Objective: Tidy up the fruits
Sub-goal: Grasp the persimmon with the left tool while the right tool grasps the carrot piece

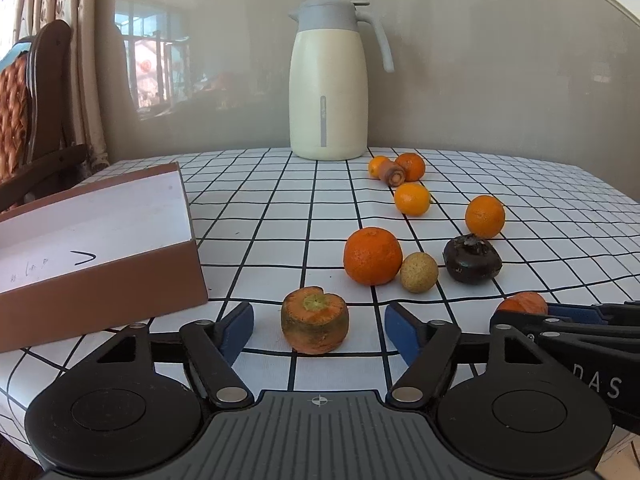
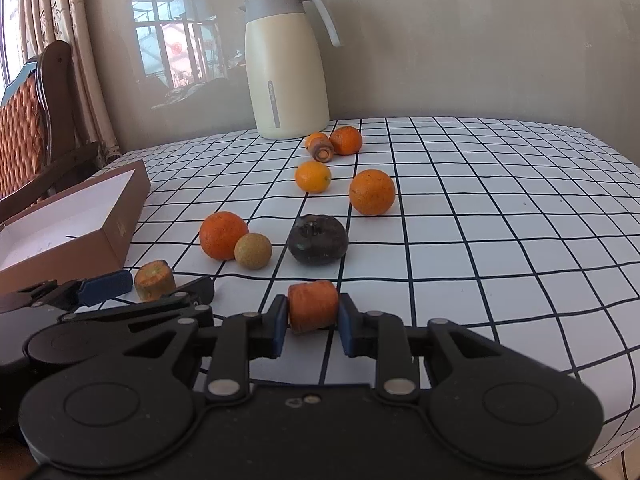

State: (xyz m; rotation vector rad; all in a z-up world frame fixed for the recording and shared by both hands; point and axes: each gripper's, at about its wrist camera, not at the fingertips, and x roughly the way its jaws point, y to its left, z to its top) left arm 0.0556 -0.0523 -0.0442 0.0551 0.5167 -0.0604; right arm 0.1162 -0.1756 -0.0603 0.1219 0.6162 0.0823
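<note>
Left gripper (image 1: 318, 326) nearest, jaws apart with a stubby green-orange carrot stump (image 1: 315, 319) standing on the checked black-and-white tablecloth (image 1: 260, 216) between them, pads not touching it. Right gripper (image 2: 312, 320) clamped on a short orange carrot chunk (image 2: 313, 306), pads tight on both sides, chunk at cloth level. Open brown cardboard box with white inside (image 1: 96, 236) sits near left, just beside the stump. Beyond: large orange tangerine (image 1: 372, 255) touching a small tan round fruit (image 1: 419, 272), dark purple-black squat fruit (image 1: 472, 258) to their right, more oranges (image 1: 485, 216) trailing far toward a cream thermos jug with grey lid (image 1: 328, 92) by the wall.
</note>
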